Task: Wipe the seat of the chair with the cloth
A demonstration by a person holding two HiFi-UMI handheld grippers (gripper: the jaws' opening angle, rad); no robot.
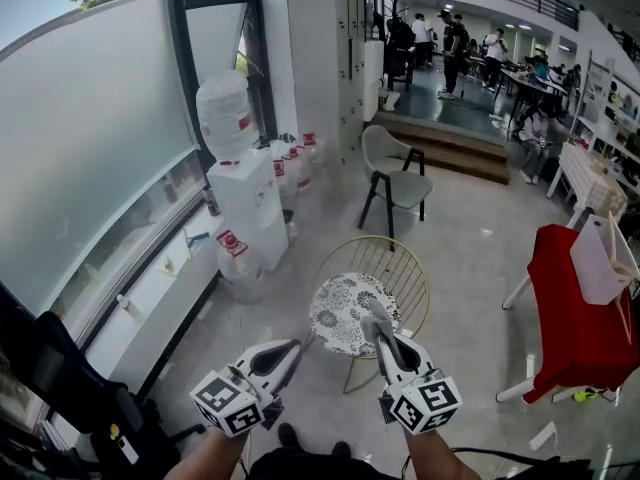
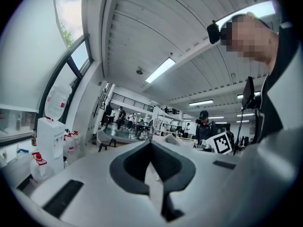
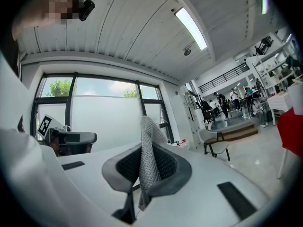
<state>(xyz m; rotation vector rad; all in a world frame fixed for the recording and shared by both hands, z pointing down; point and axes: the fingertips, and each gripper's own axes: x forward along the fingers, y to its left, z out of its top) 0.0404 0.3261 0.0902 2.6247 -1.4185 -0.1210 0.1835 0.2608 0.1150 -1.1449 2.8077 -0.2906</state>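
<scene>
Right gripper view: the right gripper [image 3: 145, 148] is pinching the grey mesh cloth [image 3: 148, 167], over the wire chair's [image 1: 398, 260] patterned seat [image 1: 338, 316]. The left gripper [image 1: 293, 349], just left of the chair, has its jaws together, empty.

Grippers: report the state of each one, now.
Left gripper: shut, nothing between its jaws.
Right gripper: shut on the grey cloth.

White water dispenser [image 1: 244, 206], grey chair [image 1: 392, 171] beyond, red drape [image 1: 572, 313] at right
</scene>
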